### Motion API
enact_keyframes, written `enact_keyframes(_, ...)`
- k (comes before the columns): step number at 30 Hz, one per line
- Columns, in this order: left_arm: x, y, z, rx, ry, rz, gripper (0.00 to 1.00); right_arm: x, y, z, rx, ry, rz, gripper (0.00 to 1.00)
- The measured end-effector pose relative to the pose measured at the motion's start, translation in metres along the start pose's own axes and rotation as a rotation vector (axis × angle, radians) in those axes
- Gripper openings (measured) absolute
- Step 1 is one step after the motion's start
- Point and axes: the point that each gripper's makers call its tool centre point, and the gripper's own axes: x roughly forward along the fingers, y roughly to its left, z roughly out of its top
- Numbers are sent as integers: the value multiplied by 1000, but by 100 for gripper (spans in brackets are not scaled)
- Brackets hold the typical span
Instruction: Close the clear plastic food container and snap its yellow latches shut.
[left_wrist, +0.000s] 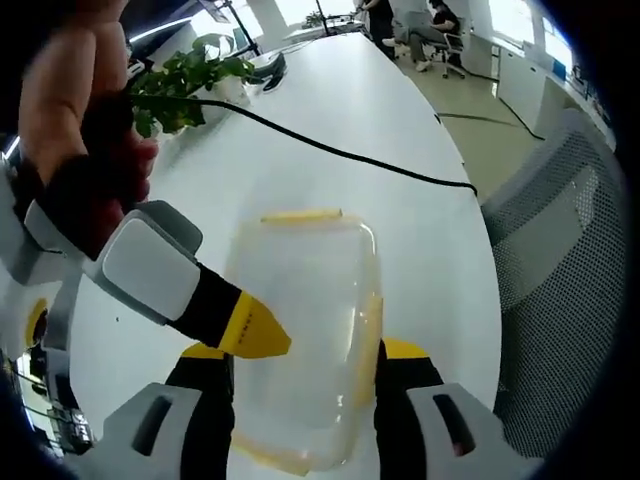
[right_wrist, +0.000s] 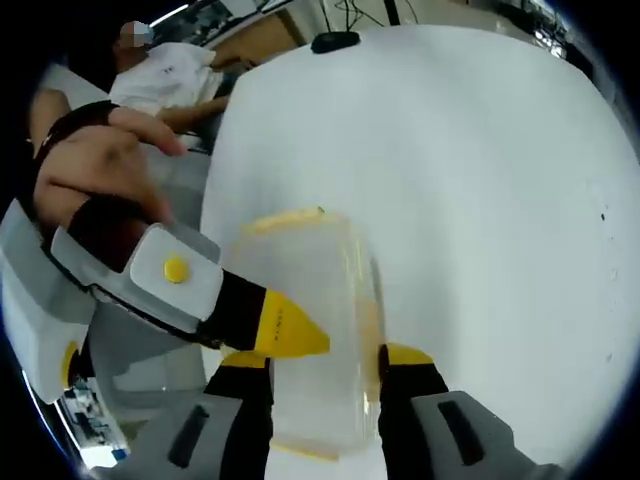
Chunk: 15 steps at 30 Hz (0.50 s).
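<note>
The clear container (left_wrist: 305, 330) lies on the white table (left_wrist: 400, 150), its lid on and a yellow latch (left_wrist: 300, 216) at the far end. The left gripper (left_wrist: 305, 352) has its jaws pressed against the container's two long sides, clamping it. The right gripper (right_wrist: 325, 355) clasps the container (right_wrist: 315, 320) the same way. A black cable (left_wrist: 350, 152) crosses the table beyond, near a plant (left_wrist: 185, 85).
</note>
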Motion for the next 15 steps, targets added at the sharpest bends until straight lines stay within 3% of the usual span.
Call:
enact_keyframes(3,0,-1,0,6,6,13,56,0,-2,-2,2,18,-23,44)
enact_keyframes(15,2,-3,0,55,19,12,57,-4,0,-2,16,-47,-84,44)
